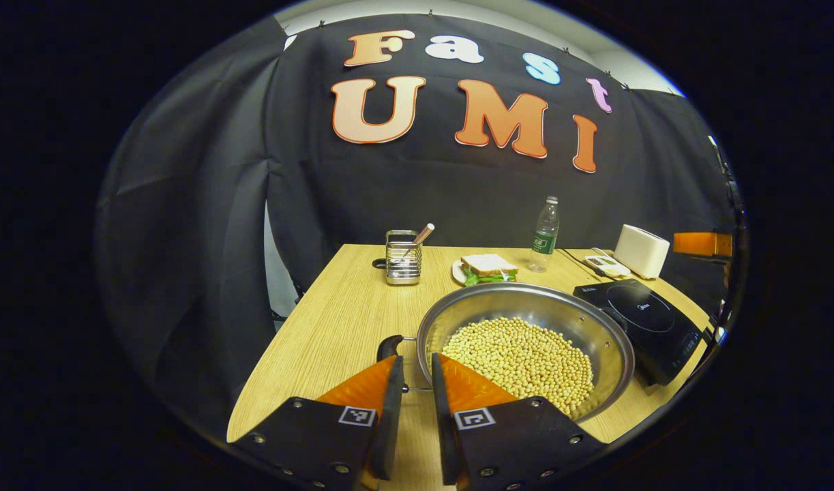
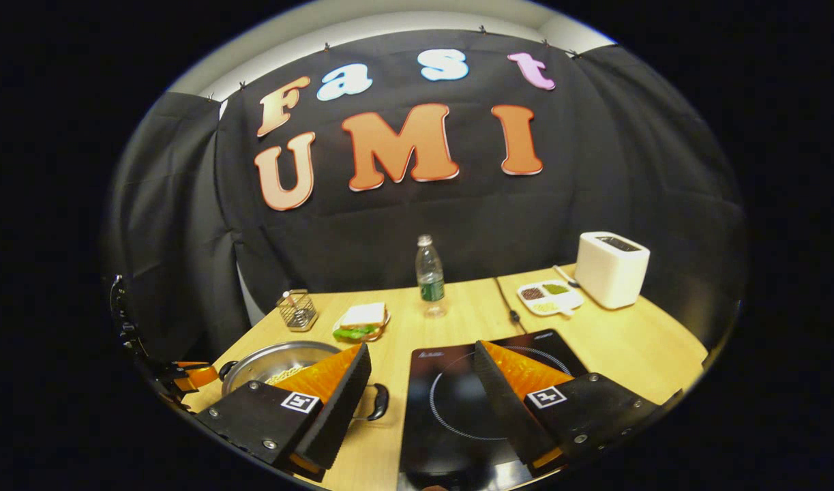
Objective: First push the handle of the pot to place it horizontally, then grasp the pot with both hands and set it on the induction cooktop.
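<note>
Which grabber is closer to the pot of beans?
Left. The left gripper sits right at the pot's near handle, fingers either side of its wire. The right gripper hovers over the induction cooktop, beside the pot's other handle.

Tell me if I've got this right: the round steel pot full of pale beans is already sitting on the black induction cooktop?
Not quite. The round steel pot full of pale beans sits on the wooden table beside the black induction cooktop, not on it, as the left gripper view shows.
</note>
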